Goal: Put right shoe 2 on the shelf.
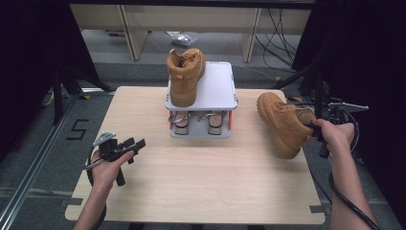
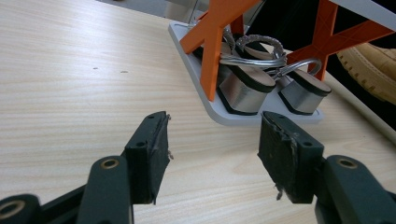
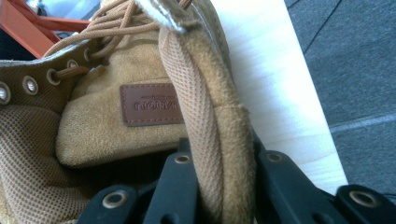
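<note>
A tan suede boot [image 1: 283, 123] hangs tilted over the table's right edge, held at its collar by my right gripper [image 1: 317, 129]. In the right gripper view the black jaws pinch the padded collar rim [image 3: 222, 154], with the tongue label [image 3: 152, 103] just beyond. A matching boot [image 1: 185, 74] stands upright on the left side of the white shoe rack's top shelf [image 1: 215, 84]. My left gripper [image 1: 137, 145] hovers over the table's left front, open and holding nothing; its pads [image 2: 154, 149] point toward the rack's lower shelf [image 2: 233, 114].
A pair of silver high-heeled shoes [image 1: 196, 120] sits on the rack's lower shelf, between orange cross braces [image 2: 215, 32]. The wooden table [image 1: 191, 177] ends close to the held boot on the right. Black stands and cables flank both sides.
</note>
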Action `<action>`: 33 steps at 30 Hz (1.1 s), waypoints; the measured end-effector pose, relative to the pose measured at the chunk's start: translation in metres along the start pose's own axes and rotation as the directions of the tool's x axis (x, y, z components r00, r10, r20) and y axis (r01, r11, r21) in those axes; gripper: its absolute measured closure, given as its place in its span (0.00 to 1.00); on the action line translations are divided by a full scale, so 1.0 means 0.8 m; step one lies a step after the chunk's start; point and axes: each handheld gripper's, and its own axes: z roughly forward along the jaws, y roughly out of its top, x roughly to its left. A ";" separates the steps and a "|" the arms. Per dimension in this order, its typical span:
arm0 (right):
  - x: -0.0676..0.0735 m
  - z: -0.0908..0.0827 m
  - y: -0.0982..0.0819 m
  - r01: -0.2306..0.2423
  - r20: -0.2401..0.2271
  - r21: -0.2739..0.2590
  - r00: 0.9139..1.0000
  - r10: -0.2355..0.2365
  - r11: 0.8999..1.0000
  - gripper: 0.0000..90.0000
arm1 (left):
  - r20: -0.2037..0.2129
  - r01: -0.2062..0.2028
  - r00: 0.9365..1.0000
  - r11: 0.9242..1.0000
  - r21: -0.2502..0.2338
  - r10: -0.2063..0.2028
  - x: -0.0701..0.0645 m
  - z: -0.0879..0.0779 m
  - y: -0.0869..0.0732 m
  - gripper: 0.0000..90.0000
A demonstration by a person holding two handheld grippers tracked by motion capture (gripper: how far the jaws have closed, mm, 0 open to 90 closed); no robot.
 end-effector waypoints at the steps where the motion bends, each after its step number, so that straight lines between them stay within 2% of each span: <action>1: 0.000 0.000 0.000 -0.001 -0.004 -0.005 1.000 0.001 1.000 0.93 | -0.001 -0.001 1.000 1.000 0.000 0.001 0.000 0.000 0.000 0.46; 2: -0.001 -0.001 0.001 0.018 -0.011 -0.009 1.000 -0.019 1.000 0.93 | 0.000 -0.002 1.000 1.000 0.000 0.002 -0.001 0.000 0.000 0.46; 3: 0.001 -0.002 0.002 -0.004 -0.004 -0.003 1.000 0.004 1.000 0.93 | 0.000 0.000 1.000 1.000 -0.002 0.000 -0.001 0.001 0.000 0.46; 5: 0.001 -0.004 0.002 -0.001 -0.004 -0.004 1.000 0.001 1.000 0.92 | 0.006 0.001 1.000 1.000 0.002 -0.001 -0.001 0.002 -0.001 0.46; 6: 0.002 -0.005 0.003 -0.006 -0.014 -0.005 1.000 0.006 1.000 0.93 | 0.005 0.001 1.000 1.000 0.004 -0.001 -0.002 0.002 -0.001 0.46; 7: 0.001 -0.006 0.003 -0.010 -0.047 -0.010 0.999 0.009 1.000 0.92 | 0.007 0.001 1.000 1.000 0.003 -0.001 -0.002 0.002 -0.001 0.46; 8: 0.002 -0.007 0.002 -0.013 -0.051 -0.014 0.999 0.012 1.000 0.92 | 0.008 -0.001 1.000 1.000 0.005 0.001 -0.002 0.002 -0.002 0.46; 9: 0.005 -0.008 0.002 -0.023 -0.028 -0.021 0.999 0.023 1.000 0.92 | 0.011 -0.004 1.000 1.000 0.008 0.004 -0.002 0.002 -0.002 0.46; 13: 0.012 -0.015 0.000 -0.041 -0.029 -0.018 0.999 0.040 0.999 0.92 | 0.015 0.003 1.000 1.000 -0.002 -0.003 -0.002 -0.001 -0.001 0.46; 14: 0.012 -0.015 -0.001 -0.025 -0.032 -0.032 0.999 0.024 0.999 0.92 | 0.018 0.002 1.000 1.000 -0.005 -0.002 -0.001 -0.001 -0.001 0.46; 19: 0.020 -0.018 -0.001 -0.030 -0.039 -0.044 0.999 0.028 0.999 0.92 | 0.015 0.006 1.000 1.000 -0.008 -0.006 0.001 -0.004 -0.002 0.46; 23: 0.028 -0.020 -0.001 -0.055 -0.047 -0.040 0.997 0.053 0.998 0.92 | 0.015 0.003 1.000 1.000 -0.013 -0.003 0.001 -0.006 0.000 0.46; 26: 0.032 -0.020 0.001 -0.054 -0.065 -0.038 0.997 0.052 0.998 0.92 | 0.013 0.005 1.000 1.000 -0.014 -0.005 0.001 -0.006 0.000 0.46; 27: 0.032 -0.017 0.000 -0.055 -0.101 -0.080 0.994 0.047 0.995 0.92 | 0.012 0.006 1.000 1.000 -0.014 -0.006 0.002 -0.006 0.000 0.46; 28: 0.033 -0.017 0.001 -0.049 -0.102 -0.078 0.994 0.041 0.996 0.92 | 0.011 0.006 1.000 1.000 -0.015 -0.006 0.002 -0.006 0.000 0.46; 29: 0.035 -0.019 0.002 -0.056 -0.104 -0.044 0.993 0.051 0.997 0.92 | 0.011 0.006 1.000 1.000 -0.015 -0.006 0.002 -0.006 0.000 0.46; 30: 0.036 -0.019 0.003 -0.042 -0.084 -0.052 0.996 0.038 0.998 0.92 | 0.012 0.007 1.000 1.000 -0.015 -0.007 0.002 -0.006 0.000 0.46; 31: 0.037 -0.015 0.002 -0.028 -0.112 -0.105 0.994 0.016 0.994 0.92 | 0.012 0.006 1.000 1.000 -0.013 -0.006 0.003 -0.006 0.000 0.46; 33: 0.039 -0.015 0.003 -0.043 -0.116 -0.099 0.993 0.031 0.994 0.92 | 0.012 0.007 1.000 1.000 -0.009 -0.007 0.003 -0.005 -0.001 0.46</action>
